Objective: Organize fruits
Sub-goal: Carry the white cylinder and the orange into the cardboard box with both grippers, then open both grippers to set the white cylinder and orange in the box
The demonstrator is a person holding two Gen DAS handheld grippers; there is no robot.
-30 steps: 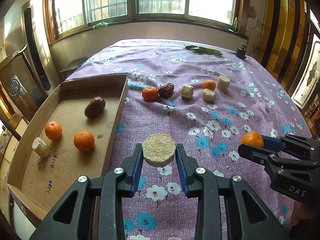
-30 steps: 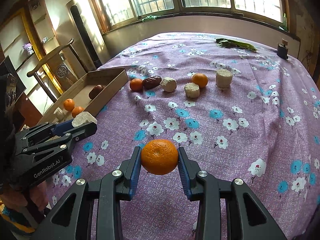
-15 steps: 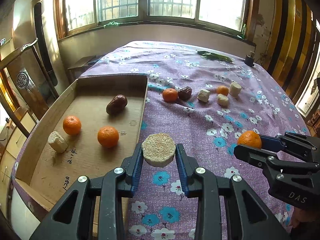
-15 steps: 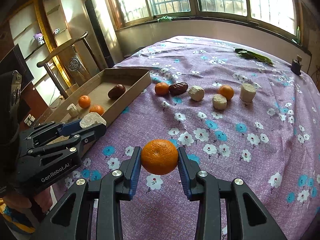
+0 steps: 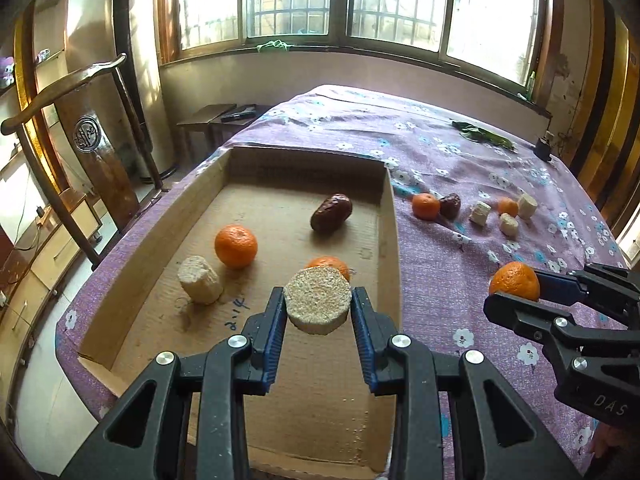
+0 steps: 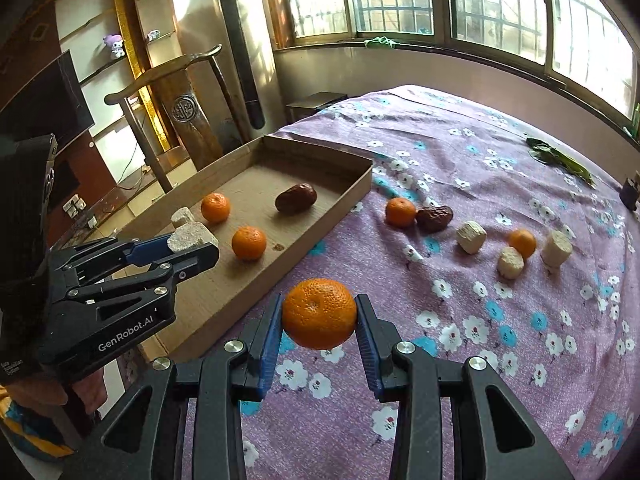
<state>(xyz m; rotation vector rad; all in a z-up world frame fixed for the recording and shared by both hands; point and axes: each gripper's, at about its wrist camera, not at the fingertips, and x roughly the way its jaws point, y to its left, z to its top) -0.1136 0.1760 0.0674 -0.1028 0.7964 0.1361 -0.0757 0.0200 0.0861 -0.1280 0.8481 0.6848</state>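
Your left gripper (image 5: pixel 318 312) holds a pale, rough, round cut chunk (image 5: pixel 318 305) tightly between its blue pads, and it hangs above the near part of the shallow brown cardboard tray (image 5: pixel 390 248). Just beyond its fingertips, inside the tray, you see one small orange mandarin (image 5: pixel 334 263) half hidden behind the chunk, a second mandarin (image 5: pixel 236 245) further to the left, a pale stub piece (image 5: pixel 200 280) left of the tips, and a dark brown wrinkled date (image 5: pixel 331 213) farther ahead. Your right gripper (image 6: pixel 319 318) is clamped on a bright orange tangerine (image 6: pixel 319 313), which sits between both pads above the purple flowered cloth (image 6: pixel 480 168), just to the right of the tray's long wall. Ahead of this gripper and to its right, a loose row lies on the cloth: another mandarin (image 6: pixel 400 212) touching a dark date (image 6: pixel 434 218), then three pale chunks (image 6: pixel 472 237) and one more small mandarin (image 6: pixel 522 242) among them.
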